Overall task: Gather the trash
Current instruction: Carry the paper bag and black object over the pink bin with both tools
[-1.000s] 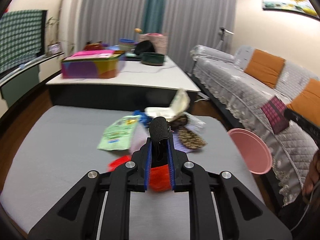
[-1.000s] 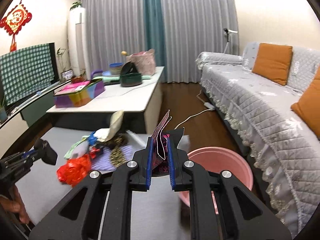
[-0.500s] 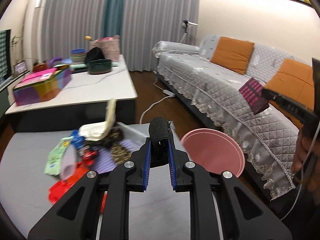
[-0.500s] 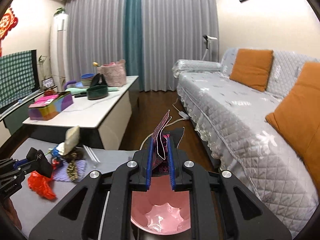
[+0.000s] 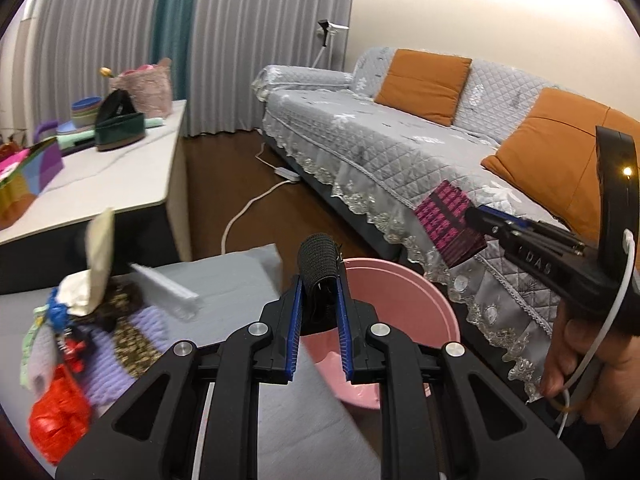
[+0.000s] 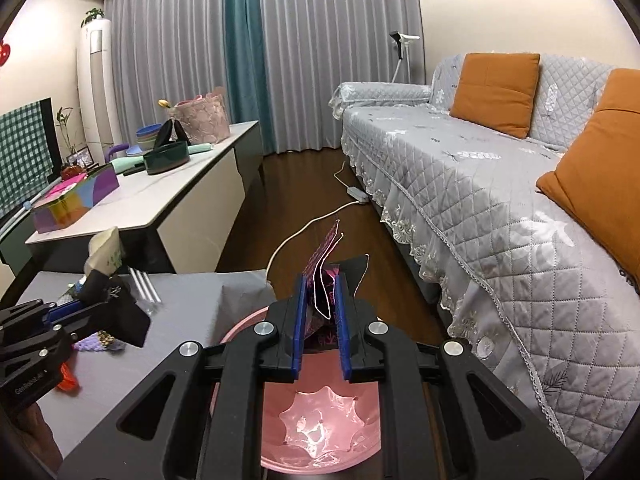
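R gripper is clamped on a pink-black wrapper, which stands up out of the jaws, long axis running up and away from the camera. L gripper is pinched on a black strap, a rolled loop poking up between the fingers.

Key relation: the pink bin sits directly under the R jaws in the R wrist view, so the wrapper is over the opening and prob. just needs letting go. In the L view the bin lies just past and a bit right of the L jaws, near rim under the fingertips, so the strap looks close to the rim but maybe not fully over the hole. R hand is the better placed of the two; L likely needs a short push fwd and right first.

Bin stands on the floor between the grey table and the sofa, touching or nearly touching the table's right edge; can't tell which. It looks empty inside.

Rest of the trash is piled at the table's left: red bag, paper carton, clear strip, plus mixed wrappers, blurred. Well apart from both grippers.

Risk: the wrapper is light and flat and could drift to the sofa side on release.
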